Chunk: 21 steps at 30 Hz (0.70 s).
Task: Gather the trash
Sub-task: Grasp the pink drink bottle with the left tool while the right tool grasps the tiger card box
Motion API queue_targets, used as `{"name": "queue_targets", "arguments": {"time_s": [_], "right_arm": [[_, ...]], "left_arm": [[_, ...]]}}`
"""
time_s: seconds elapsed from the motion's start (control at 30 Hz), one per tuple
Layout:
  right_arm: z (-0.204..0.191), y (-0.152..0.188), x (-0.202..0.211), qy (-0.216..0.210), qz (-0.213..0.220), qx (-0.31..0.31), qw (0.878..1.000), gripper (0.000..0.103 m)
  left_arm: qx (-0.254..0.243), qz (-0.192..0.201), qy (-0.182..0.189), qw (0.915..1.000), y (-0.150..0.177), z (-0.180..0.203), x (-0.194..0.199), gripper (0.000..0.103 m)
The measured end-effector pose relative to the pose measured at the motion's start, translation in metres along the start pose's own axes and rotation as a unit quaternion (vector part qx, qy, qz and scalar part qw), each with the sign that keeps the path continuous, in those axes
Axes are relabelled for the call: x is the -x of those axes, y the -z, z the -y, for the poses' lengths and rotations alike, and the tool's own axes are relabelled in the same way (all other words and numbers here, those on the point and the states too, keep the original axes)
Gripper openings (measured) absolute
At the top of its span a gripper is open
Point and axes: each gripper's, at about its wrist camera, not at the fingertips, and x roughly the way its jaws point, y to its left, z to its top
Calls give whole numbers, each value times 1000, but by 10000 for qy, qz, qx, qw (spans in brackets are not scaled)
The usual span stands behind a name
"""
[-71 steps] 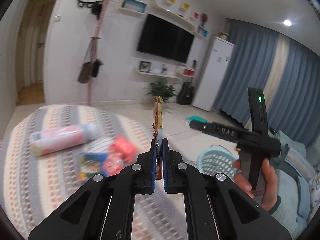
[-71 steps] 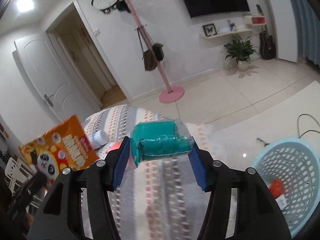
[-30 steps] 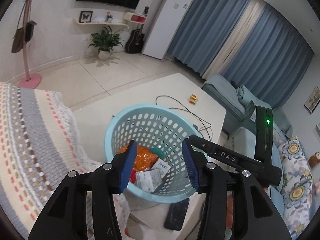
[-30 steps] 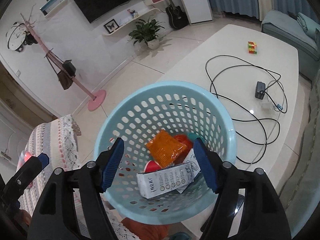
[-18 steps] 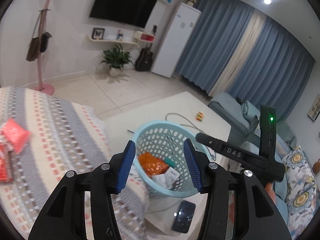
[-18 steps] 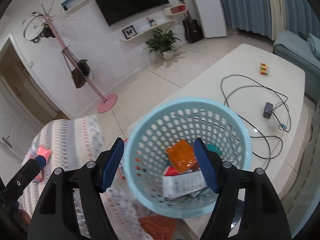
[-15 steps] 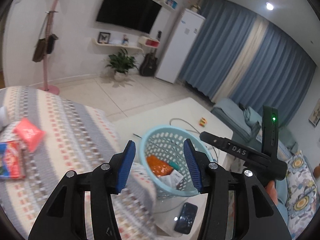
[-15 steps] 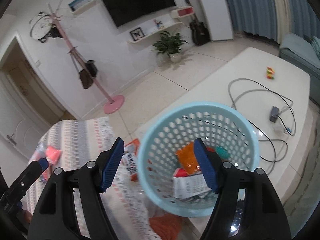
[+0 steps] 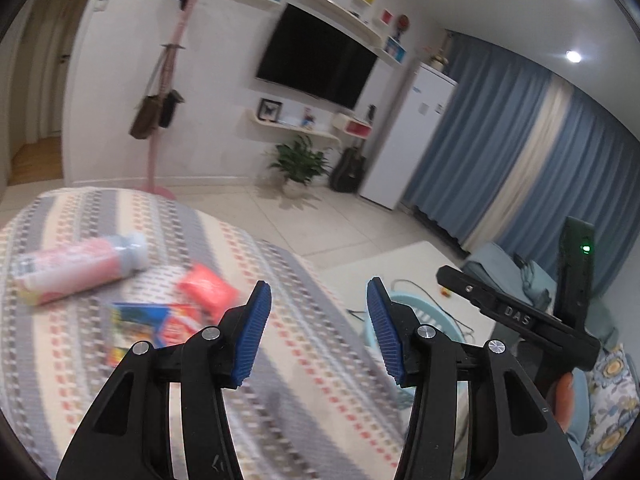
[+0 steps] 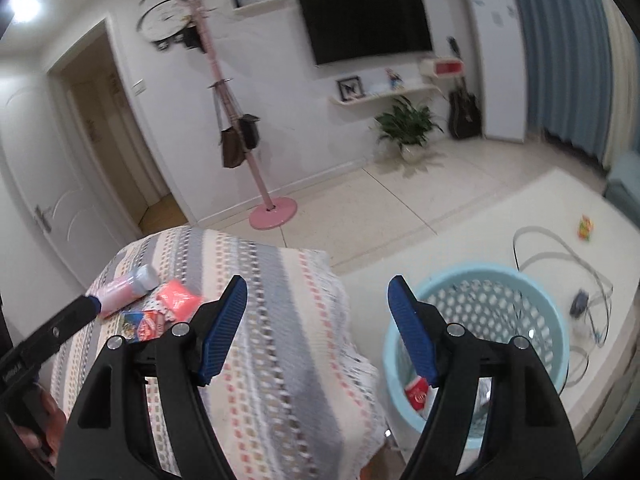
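Living room, striped cloth point(image 9: 280, 360) spread over a counter, pale blue laundry basket point(image 10: 520, 280) just beside its edge. Both empty: left claw point(image 9: 316, 328) and right claw point(image 10: 316, 320) roughly half spread, nothing between the pads. Remaining trash toward the cloth's far side: pink bottle point(image 9: 80, 264) lying flat, long axis across the cloth, grey cap toward the basket side; red packet point(image 9: 208, 290) and blue wrapper point(image 9: 148, 326) just beside it (blurred, print unreadable). Best approach: across the bottle's narrow width, near mid-length, pads square before squeezing. Flat packets probably better pinched at an edge.
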Motion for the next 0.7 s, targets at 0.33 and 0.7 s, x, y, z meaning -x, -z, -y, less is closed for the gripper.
{"name": "queue_targets", "arguments": {"time_s": [0.33, 0.7], "right_arm": [[-110, -3, -40, -1016, -373, 865, 9904, 69], [-190, 16, -125, -1698, -1624, 1374, 9622, 63]], "left_arm": [[141, 95, -883, 9960, -34, -93, 32, 69], [329, -740, -898, 9927, -80, -195, -6, 70]]}}
